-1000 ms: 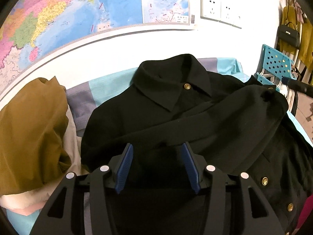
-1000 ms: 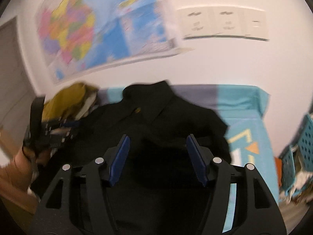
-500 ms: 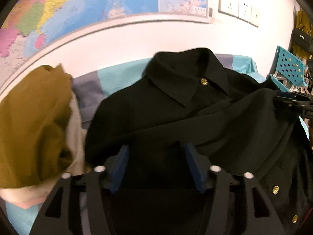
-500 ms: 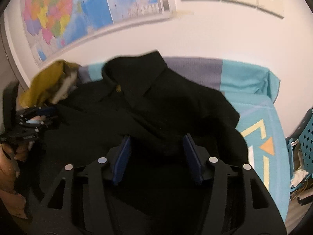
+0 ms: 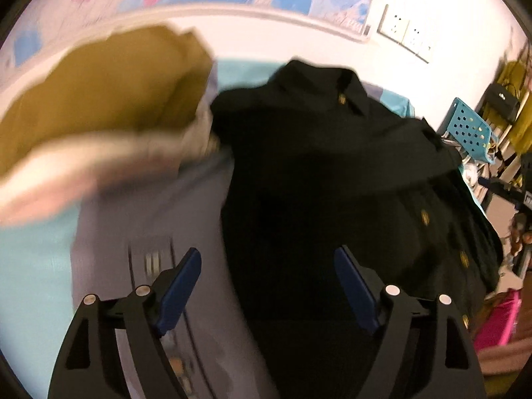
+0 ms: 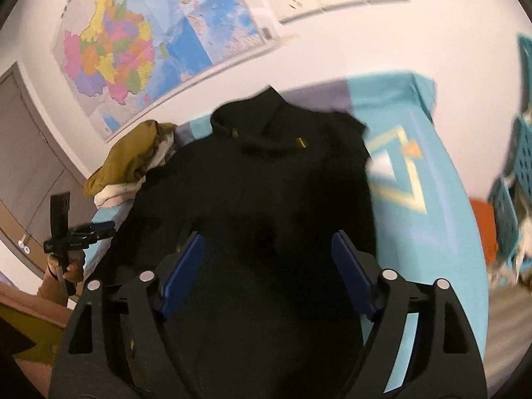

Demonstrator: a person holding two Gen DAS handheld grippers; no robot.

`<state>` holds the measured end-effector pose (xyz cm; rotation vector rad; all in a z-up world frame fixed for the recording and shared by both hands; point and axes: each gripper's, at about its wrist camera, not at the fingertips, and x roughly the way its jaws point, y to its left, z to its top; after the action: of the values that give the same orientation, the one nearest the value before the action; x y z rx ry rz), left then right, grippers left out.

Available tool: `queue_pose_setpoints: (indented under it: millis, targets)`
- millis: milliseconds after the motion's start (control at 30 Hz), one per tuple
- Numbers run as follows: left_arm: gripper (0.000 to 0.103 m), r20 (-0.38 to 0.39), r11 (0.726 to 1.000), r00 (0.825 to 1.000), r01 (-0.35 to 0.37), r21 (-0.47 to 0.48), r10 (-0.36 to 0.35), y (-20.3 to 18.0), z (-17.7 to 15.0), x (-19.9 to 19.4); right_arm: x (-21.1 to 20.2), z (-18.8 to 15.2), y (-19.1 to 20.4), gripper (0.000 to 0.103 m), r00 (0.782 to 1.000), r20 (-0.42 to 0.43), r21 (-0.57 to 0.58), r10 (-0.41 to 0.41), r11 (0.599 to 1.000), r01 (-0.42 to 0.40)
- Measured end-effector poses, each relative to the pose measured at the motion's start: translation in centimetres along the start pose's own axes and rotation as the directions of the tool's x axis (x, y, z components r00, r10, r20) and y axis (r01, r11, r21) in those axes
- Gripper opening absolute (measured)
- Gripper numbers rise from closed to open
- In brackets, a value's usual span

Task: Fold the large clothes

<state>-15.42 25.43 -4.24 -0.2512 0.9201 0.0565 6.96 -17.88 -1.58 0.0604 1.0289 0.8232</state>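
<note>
A: What has changed in the last second?

B: Both grippers have let go. A second ago each pair of blue pads stood narrow over a fold of the black coat [image 5: 319,173]; now the jaws of the left gripper [image 5: 267,291] and the right gripper [image 6: 267,276] are opening and stand wide, with nothing pinched between them. The left view has also swung toward the left edge of the bed [image 5: 40,266], so bare purple and teal sheet now shows under its left pad.

A: And for the fold?

B: I'd judge one fold has just been laid down and released: the sleeves lie across the body of the coat. A fresh grip comes next, probably at the hem.

A: Where is the coat?

B: Spread along the middle of the bed, collar toward the far edge by the wall, gold buttons [image 5: 424,216] running down its right side. The mustard garment [image 5: 99,93] is heaped at the bed's far left corner, just beside the coat's shoulder.

A: Do the pads touch the cloth?

B: The coat lies under both grippers, but motion blur hides whether any pad brushes it. Neither is squeezing it.
</note>
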Motion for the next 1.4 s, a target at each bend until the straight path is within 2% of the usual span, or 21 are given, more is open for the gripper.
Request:
queue_pose_setpoints:
  millis: [167, 367, 500, 567, 633, 733, 900, 967, 1000, 1033, 1067, 1100, 1133, 1200, 1233, 1267, 1300, 1333, 1367, 1400]
  targets:
    - [0.079, -0.029, 0.996, 0.997, 0.075, -0.051, -0.077, 0.2, -3.6, -0.8, -2.1, -4.2, -2.7, 0.084, 0.999, -0.030, 0.124, 0.022, 0.992, -0.018]
    - [0.082, -0.043, 0.989, 0.990, 0.133, -0.068, -0.136, -0.6, -5.8, -1.1, -2.6, -6.9, -3.9, 0.089, 0.997, -0.075, 0.146, 0.007, 0.989, 0.004]
    - [0.086, -0.068, 0.976, 0.974, 0.212, -0.058, -0.215, -1.9, -6.6, -1.1, -2.4, -7.6, -3.8, 0.091, 0.996, -0.075, 0.139, 0.039, 0.990, -0.029]
    - [0.088, -0.090, 0.953, 0.949, 0.296, -0.062, -0.301, -2.5, -7.1, -1.1, -2.3, -7.9, -3.4, 0.091, 0.990, -0.078, 0.142, 0.114, 0.985, -0.102]
    - [0.092, -0.101, 0.919, 0.915, 0.384, -0.087, -0.392, -2.9, -7.4, -0.8, -2.1, -8.1, -3.0, 0.091, 0.982, -0.098, 0.131, 0.164, 0.980, -0.151]
    - [0.096, -0.089, 0.885, 0.882, 0.453, -0.109, -0.462, -3.3, -7.4, -0.3, -2.1, -8.1, -3.1, 0.089, 0.967, -0.099, 0.145, 0.236, 0.964, -0.221]
    - [0.095, -0.060, 0.875, 0.878, 0.462, -0.147, -0.474, -3.4, -6.9, 0.4, -1.5, -7.9, -3.1, 0.090, 0.964, -0.082, 0.150, 0.251, 0.960, -0.237]
    - [0.085, -0.054, 0.887, 0.892, 0.436, -0.149, -0.448, -3.6, -6.7, 0.5, -0.9, -7.9, -2.2, 0.090, 0.958, -0.087, 0.131, 0.273, 0.956, -0.261]
    - [0.071, -0.058, 0.893, 0.898, 0.423, -0.151, -0.436, -3.5, -6.8, 0.4, -0.4, -7.9, -1.7, 0.079, 0.952, -0.103, 0.122, 0.289, 0.953, -0.276]
    - [0.063, -0.059, 0.904, 0.910, 0.399, -0.153, -0.411, -3.7, -6.7, 0.5, 0.0, -7.9, -1.5, 0.062, 0.944, -0.113, 0.130, 0.310, 0.947, -0.295]
    - [0.062, -0.060, 0.907, 0.913, 0.391, -0.156, -0.404, -3.7, -6.7, 0.5, 0.7, -8.1, -1.5, 0.060, 0.920, -0.120, 0.169, 0.373, 0.921, -0.351]
    - [0.062, -0.057, 0.908, 0.914, 0.389, -0.158, -0.402, -3.7, -6.7, 0.4, 0.9, -8.1, -1.4, 0.058, 0.924, -0.114, 0.159, 0.366, 0.924, -0.347]
    - [0.066, -0.050, 0.906, 0.914, 0.391, -0.166, -0.403, -3.6, -6.8, 0.4, 1.0, -8.0, -1.1, 0.060, 0.931, -0.123, 0.134, 0.344, 0.935, -0.328]
    - [0.073, -0.040, 0.891, 0.902, 0.416, -0.184, -0.429, -3.5, -6.8, 0.4, 1.0, -7.8, -0.8, 0.067, 0.934, -0.121, 0.137, 0.337, 0.937, -0.321]
    - [0.073, -0.030, 0.889, 0.902, 0.418, -0.188, -0.430, -3.6, -6.8, 0.4, 1.0, -7.9, -0.7, 0.066, 0.933, -0.111, 0.143, 0.342, 0.935, -0.326]
    - [0.071, -0.023, 0.895, 0.909, 0.405, -0.189, -0.416, -3.7, -6.8, 0.3, 1.1, -7.9, -0.7, 0.063, 0.933, -0.103, 0.155, 0.345, 0.932, -0.327]
    - [0.046, -0.020, 0.908, 0.923, 0.372, -0.193, -0.383, -3.8, -6.9, 0.3, 1.3, -8.0, -1.0, 0.045, 0.928, -0.089, 0.188, 0.361, 0.921, -0.340]
    - [0.018, -0.041, 0.904, 0.920, 0.374, -0.210, -0.390, -3.7, -6.9, 0.7, 1.3, -8.0, -1.2, 0.028, 0.923, -0.079, 0.213, 0.376, 0.911, -0.353]
    - [0.016, -0.066, 0.881, 0.900, 0.403, -0.247, -0.430, -3.5, -7.0, 1.4, 1.2, -8.1, -1.2, 0.020, 0.918, -0.063, 0.224, 0.391, 0.902, -0.368]
    - [0.013, -0.058, 0.876, 0.901, 0.400, -0.269, -0.430, -3.3, -7.0, 1.3, 0.8, -8.1, -0.8, 0.014, 0.924, -0.051, 0.200, 0.379, 0.910, -0.363]
